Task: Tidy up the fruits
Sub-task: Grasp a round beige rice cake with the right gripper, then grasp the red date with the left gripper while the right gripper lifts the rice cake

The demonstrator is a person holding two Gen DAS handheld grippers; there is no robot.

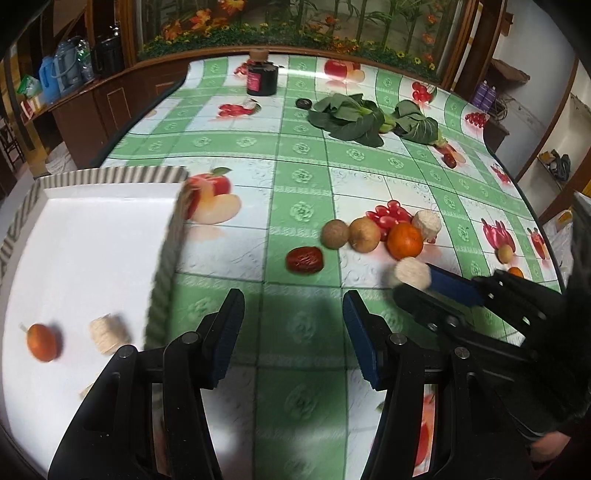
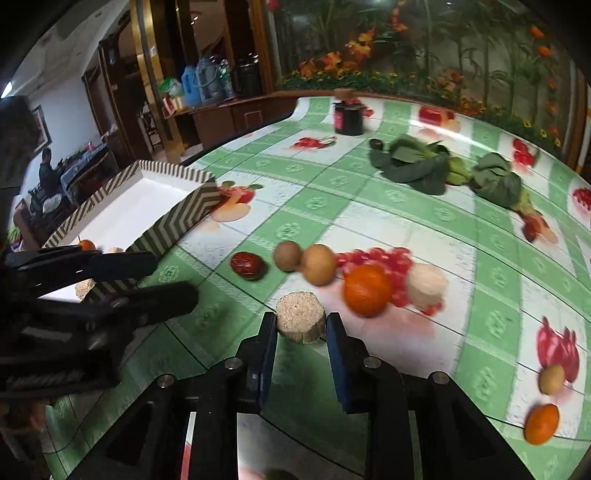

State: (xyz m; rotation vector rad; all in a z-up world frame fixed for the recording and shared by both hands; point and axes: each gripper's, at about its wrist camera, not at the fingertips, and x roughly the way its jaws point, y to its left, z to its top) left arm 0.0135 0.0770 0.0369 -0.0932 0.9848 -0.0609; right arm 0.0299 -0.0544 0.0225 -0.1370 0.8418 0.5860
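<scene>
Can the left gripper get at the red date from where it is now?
Probably yes. The left gripper is empty with its jaws apart, and the red date lies just ahead on bare tablecloth, clear of the tray. The right gripper, closed on a beige piece, sits off to the side.

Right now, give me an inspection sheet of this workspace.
Surface: table under a green checked fruit-print cloth.
Job's things: tray holding an orange and a beige cylinder; on the cloth a red date, two brown fruits, another orange, a white cylinder.
Clutter: greens, dark jar.
Grippers: left gripper open, empty; right gripper shut on a beige piece.
Cables: nothing seen.
Surroundings: flower mural, wooden cabinet, jugs.
</scene>
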